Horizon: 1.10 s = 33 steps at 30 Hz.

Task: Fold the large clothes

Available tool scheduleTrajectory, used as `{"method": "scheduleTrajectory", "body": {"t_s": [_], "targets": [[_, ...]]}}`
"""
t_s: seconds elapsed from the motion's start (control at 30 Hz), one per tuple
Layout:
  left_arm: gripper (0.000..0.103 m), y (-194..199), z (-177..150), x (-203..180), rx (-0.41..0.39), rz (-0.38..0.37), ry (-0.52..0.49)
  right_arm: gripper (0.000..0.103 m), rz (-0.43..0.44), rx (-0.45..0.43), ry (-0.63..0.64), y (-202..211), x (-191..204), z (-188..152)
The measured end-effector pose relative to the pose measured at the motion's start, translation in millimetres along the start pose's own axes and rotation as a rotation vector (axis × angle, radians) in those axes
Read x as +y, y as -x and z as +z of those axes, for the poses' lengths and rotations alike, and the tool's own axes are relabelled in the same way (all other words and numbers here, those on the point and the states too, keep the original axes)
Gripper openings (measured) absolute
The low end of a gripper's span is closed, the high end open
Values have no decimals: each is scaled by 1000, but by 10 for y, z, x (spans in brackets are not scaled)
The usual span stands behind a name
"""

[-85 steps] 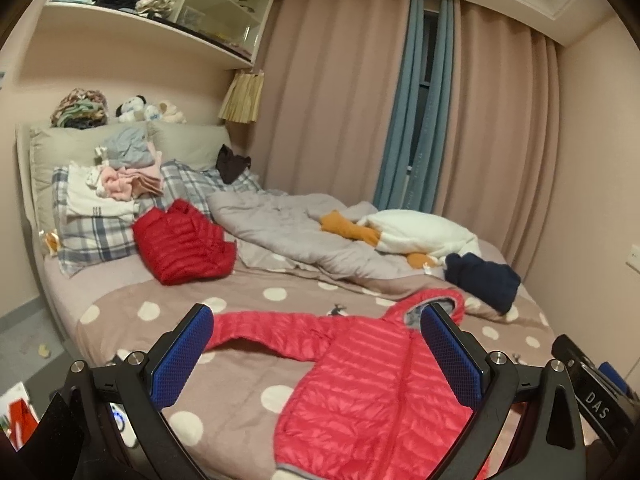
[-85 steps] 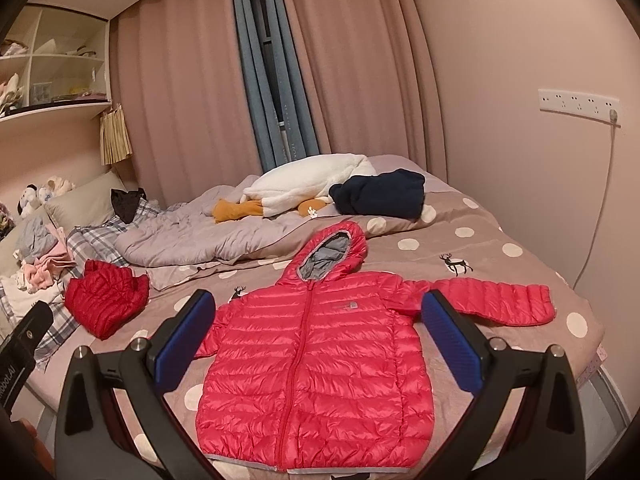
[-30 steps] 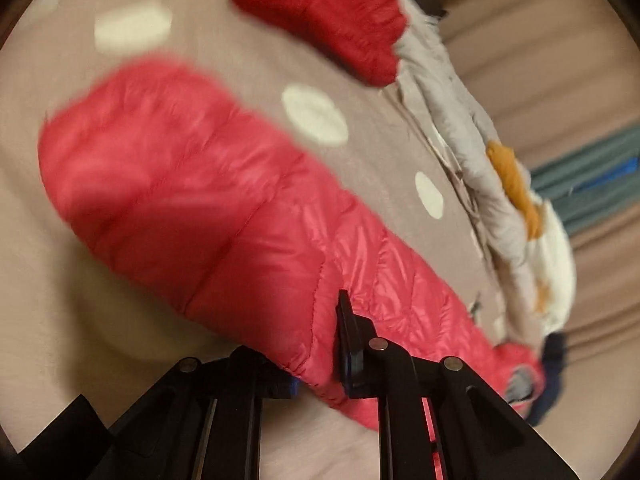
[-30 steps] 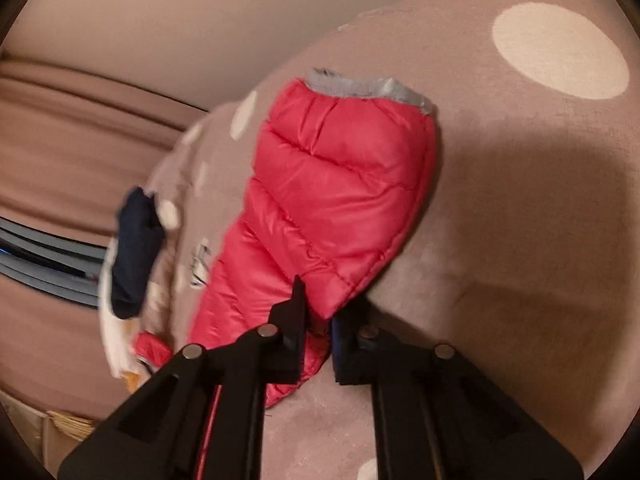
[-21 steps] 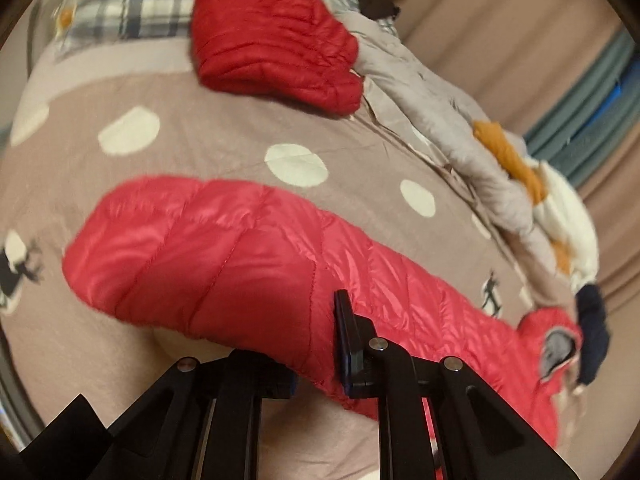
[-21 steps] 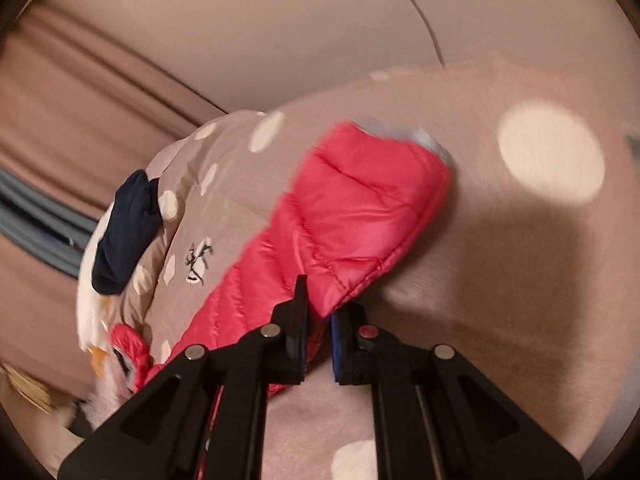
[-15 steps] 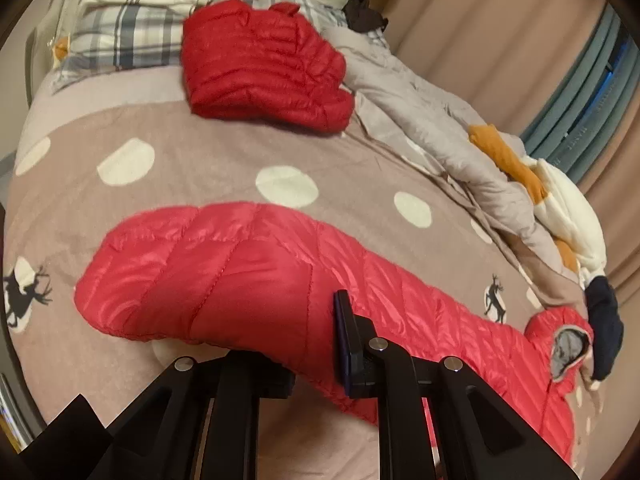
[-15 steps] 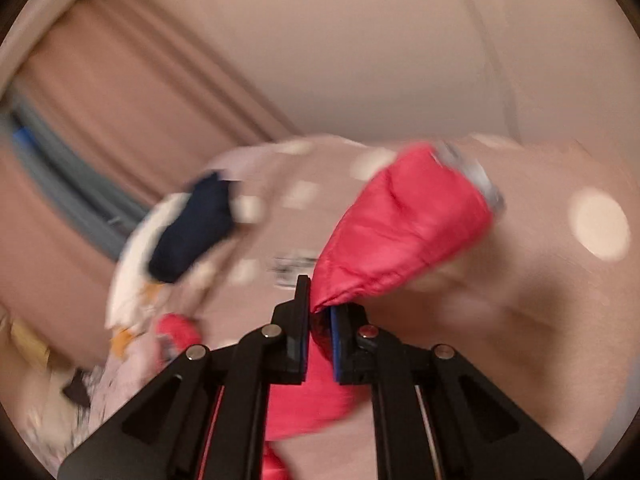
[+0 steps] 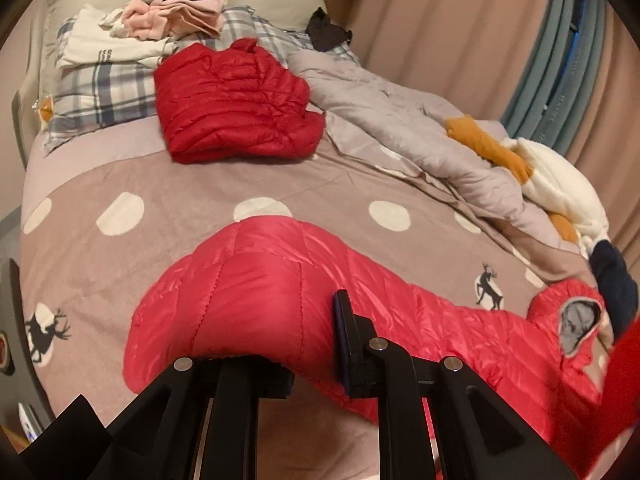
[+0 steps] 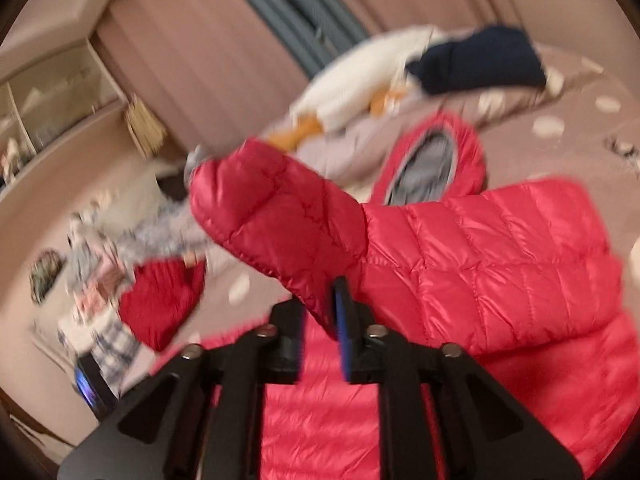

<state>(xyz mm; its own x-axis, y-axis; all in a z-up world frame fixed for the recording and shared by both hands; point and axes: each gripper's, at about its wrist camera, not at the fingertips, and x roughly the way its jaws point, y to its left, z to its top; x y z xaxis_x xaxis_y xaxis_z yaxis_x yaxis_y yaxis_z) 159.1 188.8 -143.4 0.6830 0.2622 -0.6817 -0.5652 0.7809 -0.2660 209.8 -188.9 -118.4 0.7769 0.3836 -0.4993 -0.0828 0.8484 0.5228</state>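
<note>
A bright red hooded puffer jacket [image 9: 440, 320] lies on the polka-dot bedspread [image 9: 160, 216]. My left gripper [image 9: 316, 344] is shut on its one sleeve [image 9: 248, 280], which is raised off the bed in a hump, with the cuff end drooping to the left. In the right wrist view my right gripper [image 10: 320, 320] holds the other sleeve [image 10: 280, 216] up over the jacket's body [image 10: 500, 272], below the grey-lined hood [image 10: 432, 160]. Its jaws are opening, and the sleeve's seamed edge still sits pinched between them.
A folded darker red jacket [image 9: 236, 100] lies toward the plaid pillows, which carry stacked clothes [image 9: 168, 20]. A rumpled grey quilt [image 9: 400, 120], a white and orange plush [image 9: 560, 184] and a navy garment [image 9: 612, 280] line the curtain side. The bed's edge drops off at the left.
My right gripper swung its sleeve from the bed's outer side up and across over the jacket's body, and its jaws have parted slightly. My left gripper lifted its sleeve a little and rolled more level.
</note>
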Motion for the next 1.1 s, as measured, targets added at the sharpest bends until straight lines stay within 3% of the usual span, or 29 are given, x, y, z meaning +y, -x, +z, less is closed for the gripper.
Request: {"method": "scheduleTrajectory", "body": {"t_s": [0.1,0.17,0.23,0.33,0.43,0.5,0.57,0.7,0.87,0.97,1.1], "targets": [[16,-8,0,51,9,-14,7,55,-30,15,36,5,42,-75],[16,-7,-5,64,14,-26,11,88,-94,-42,88,204,63,-72],[16,-1,-12,53,7,-30,-4,97,-183,-128,150,330,-9,17],[16,-23,-34,17,3,-9,-20,96,-435,-122,144,213,-388,146],[16,-44,-56,-76,-16,19,-63,75,-559,22,89,-139,-944,87],[16,-43,-67,-143,-26,31,-86,73,-555,101,59,-305,-1207,-157],[16,-43,-68,-188,-31,43,-97,74,-551,36,110,-301,-1263,-383],[16,-20,-91,-302,-52,60,-125,75,-595,49,142,-337,-1169,-395],[16,50,-113,-465,-64,30,-180,72,-572,63,115,-232,-1213,-372],[16,166,-104,-556,-81,4,-218,73,-512,-51,54,219,-1142,-293],[16,324,-106,-814,-149,41,-267,73,-495,-172,-4,721,-1090,-115]]}}
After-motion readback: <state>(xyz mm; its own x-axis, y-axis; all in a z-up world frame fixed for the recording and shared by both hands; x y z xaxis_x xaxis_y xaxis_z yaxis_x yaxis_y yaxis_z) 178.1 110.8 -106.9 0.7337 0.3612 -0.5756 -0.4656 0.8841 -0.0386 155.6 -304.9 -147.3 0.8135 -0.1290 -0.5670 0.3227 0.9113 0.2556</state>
